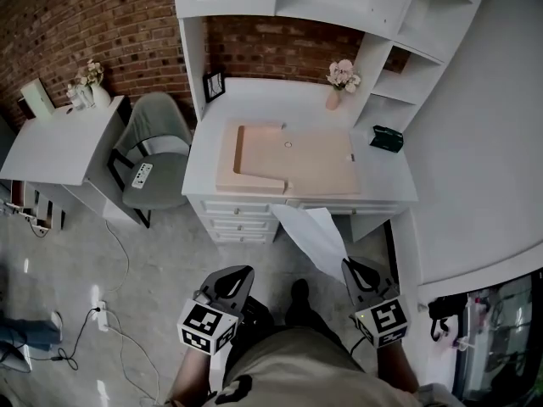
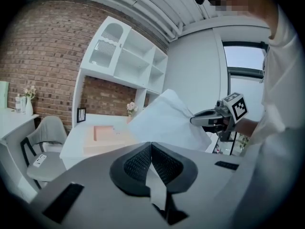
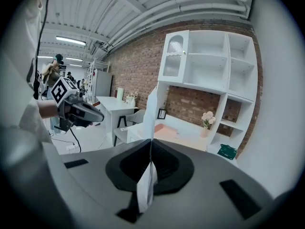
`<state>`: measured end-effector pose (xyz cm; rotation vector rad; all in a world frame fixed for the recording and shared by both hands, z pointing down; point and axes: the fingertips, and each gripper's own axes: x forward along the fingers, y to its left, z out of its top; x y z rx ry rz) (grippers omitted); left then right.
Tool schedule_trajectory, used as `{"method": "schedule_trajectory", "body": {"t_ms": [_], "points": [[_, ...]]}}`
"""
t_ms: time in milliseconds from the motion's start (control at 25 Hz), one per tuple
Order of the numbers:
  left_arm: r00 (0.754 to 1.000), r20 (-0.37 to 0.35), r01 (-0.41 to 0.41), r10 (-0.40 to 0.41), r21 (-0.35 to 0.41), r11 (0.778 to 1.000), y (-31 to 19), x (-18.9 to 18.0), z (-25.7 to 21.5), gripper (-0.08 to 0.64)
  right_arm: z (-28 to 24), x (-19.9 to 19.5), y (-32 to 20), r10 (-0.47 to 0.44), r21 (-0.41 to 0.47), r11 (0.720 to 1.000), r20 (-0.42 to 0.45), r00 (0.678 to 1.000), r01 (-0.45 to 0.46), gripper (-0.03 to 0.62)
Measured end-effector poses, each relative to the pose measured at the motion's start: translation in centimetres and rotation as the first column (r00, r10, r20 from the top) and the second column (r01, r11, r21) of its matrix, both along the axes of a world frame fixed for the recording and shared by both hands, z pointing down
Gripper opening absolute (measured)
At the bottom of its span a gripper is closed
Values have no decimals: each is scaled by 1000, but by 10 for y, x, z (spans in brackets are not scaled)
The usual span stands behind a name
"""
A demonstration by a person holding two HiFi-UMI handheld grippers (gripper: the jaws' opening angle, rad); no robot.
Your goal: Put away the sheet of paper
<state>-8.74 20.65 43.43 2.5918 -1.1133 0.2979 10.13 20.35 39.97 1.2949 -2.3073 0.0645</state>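
right gripper (image 1: pixel 349 264), paper (image 1: pixel 316 234) between jaws

Head view steeply down; gripper views level toward desk (image 1: pixel 382 172)

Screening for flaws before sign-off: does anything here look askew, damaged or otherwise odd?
Only the sheet of paper: pinched at one end in the shut right tongs, it sticks out tilted in mid-air before the desk and seems to carry a lengthwise fold. Nothing looks spilled or broken.
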Motion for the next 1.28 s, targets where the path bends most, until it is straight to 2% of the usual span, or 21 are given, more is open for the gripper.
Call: {"method": "schedule_trajectory", "body": {"t_ms": [240, 640, 1280], "points": [[1000, 17, -16, 17, -20, 1000, -16, 11, 1, 17, 2, 8, -17, 3, -8, 1000, 14, 1000, -3, 28], [996, 33, -77, 79, -72, 994, -42, 55, 9, 17, 14, 41, -44, 30, -51, 998, 37, 999, -28, 28], [987, 110, -112, 117, -50, 992, -124, 131, -2, 17, 24, 120, -134, 66, -37, 997, 118, 991, -62, 28]]}}
